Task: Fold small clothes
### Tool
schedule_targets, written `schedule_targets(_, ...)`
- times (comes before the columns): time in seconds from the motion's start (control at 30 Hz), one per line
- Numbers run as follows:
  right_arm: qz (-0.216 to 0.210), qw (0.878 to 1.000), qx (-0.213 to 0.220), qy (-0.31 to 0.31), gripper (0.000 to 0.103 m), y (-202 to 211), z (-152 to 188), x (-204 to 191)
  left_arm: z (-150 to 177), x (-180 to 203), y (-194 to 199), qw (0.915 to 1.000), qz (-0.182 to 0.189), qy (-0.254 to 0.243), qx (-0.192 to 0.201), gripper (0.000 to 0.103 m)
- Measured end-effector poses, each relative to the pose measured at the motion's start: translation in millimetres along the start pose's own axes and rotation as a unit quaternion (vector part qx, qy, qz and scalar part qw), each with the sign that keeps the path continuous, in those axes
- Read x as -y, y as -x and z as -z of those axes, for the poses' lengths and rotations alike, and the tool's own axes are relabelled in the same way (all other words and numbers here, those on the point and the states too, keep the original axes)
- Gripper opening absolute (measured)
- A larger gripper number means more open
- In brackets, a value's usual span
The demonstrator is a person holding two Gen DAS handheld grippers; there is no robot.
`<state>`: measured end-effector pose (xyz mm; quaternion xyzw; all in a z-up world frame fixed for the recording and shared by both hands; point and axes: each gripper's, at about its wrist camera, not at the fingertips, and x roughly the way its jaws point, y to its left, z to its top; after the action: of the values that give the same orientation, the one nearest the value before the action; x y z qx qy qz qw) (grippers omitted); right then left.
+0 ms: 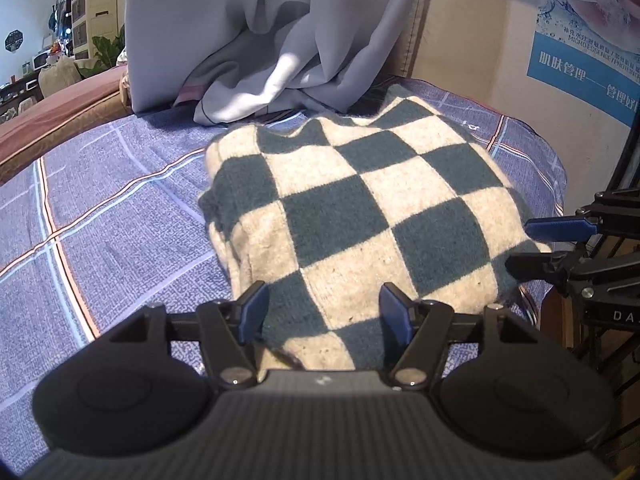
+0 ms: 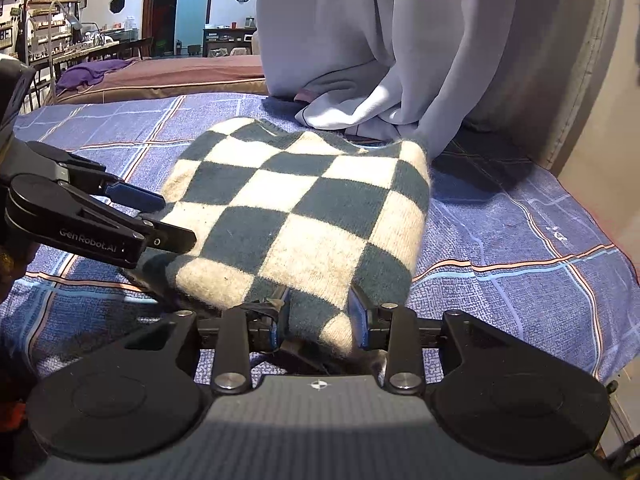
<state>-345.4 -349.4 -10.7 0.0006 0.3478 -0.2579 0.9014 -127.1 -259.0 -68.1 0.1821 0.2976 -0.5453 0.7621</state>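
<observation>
Blue plaid bedspread (image 1: 100, 208), checkered sweater (image 1: 360, 208), grey curtain (image 1: 248, 32)

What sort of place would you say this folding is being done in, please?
Probably a treatment or massage room rather than a home: the checkered sweater lies on a narrow bed covered by a blue plaid sheet, a grey curtain hangs behind, and a skincare poster is on the wall.

The near edge of the checked sweater (image 1: 360, 216) disappears behind the left gripper's (image 1: 324, 312) body. In the right wrist view the grey curtain (image 2: 400, 40) runs off the top edge. The far shelves (image 2: 44, 28) hold items too small to identify.
</observation>
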Motion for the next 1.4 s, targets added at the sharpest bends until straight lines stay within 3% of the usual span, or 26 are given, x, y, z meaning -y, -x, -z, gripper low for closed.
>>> schedule_targets(0.03,0.003,1.0,-0.003,0.001,0.064,0,0,-1,0,0,-1,0.9998,-0.015,0.002,-0.009,0.096)
schedule_targets(0.07,0.01,1.0,-0.01,0.004,0.07,-1,1,-2,1,-3,-3,0.9993,-0.029,0.01,-0.019,0.103)
schedule_targets(0.17,0.028,0.999,-0.028,0.008,0.093,2,2,-6,3,-13,10,0.999,-0.016,0.04,0.007,0.101)
schedule_targets(0.23,0.036,0.999,-0.027,0.013,0.093,10,0,-7,1,-12,17,0.9992,-0.03,0.025,0.007,0.103)
schedule_targets(0.33,0.043,0.998,-0.044,0.02,0.094,18,-9,-5,-5,-11,22,0.9974,-0.067,0.001,-0.025,0.103)
schedule_targets(0.47,0.03,0.999,-0.025,0.001,0.103,35,-29,2,-18,-12,41,0.9983,-0.054,0.005,-0.021,0.103)
schedule_targets(0.63,0.02,0.999,-0.028,0.026,0.103,38,-61,-3,-37,1,60,0.9982,-0.05,-0.018,-0.028,0.103)
schedule_targets(0.8,0.032,0.997,-0.035,0.067,0.103,36,-84,-11,-50,17,74,0.9921,-0.089,-0.084,-0.028,0.103)
schedule_targets(0.87,0.023,0.996,-0.044,0.076,0.103,35,-88,-13,-53,18,75,0.9906,-0.096,-0.086,-0.047,0.103)
schedule_targets(1.07,0.018,0.988,-0.098,0.115,0.103,30,-91,-22,-46,19,70,0.9884,-0.071,-0.079,-0.109,0.103)
schedule_targets(1.4,0.025,0.983,-0.125,0.131,0.103,20,-90,-23,-42,22,64,0.9852,-0.068,-0.083,-0.133,0.103)
